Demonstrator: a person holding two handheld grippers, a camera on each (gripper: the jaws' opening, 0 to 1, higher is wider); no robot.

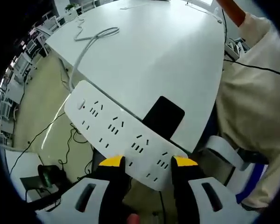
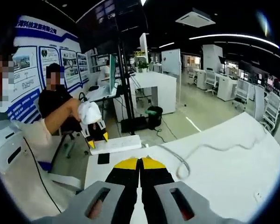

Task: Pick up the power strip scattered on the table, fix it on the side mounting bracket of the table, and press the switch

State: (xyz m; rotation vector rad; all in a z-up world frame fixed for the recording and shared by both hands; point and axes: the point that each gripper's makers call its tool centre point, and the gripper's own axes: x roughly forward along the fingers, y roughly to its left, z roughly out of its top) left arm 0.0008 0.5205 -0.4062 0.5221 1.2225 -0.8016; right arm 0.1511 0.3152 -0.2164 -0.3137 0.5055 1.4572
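A white power strip (image 1: 116,128) is held across my left gripper (image 1: 149,163), whose yellow-tipped jaws are shut on its near end. It hovers at the edge of the white table (image 1: 168,51), just beside a black mounting bracket (image 1: 163,116) on that edge. Its white cable (image 1: 91,42) trails away over the tabletop. In the right gripper view, the left gripper (image 2: 97,139) holds the power strip (image 2: 119,143) above the black bracket (image 2: 103,158) at the far table edge. My right gripper (image 2: 140,164) is over the table (image 2: 233,182), shut with nothing between its jaws.
The cable (image 2: 210,150) loops across the tabletop. A person in cream clothing (image 1: 256,107) stands at the table's right side. Black cables and a small device (image 1: 49,177) lie on the floor below. Desks and chairs (image 2: 224,84) fill the room behind.
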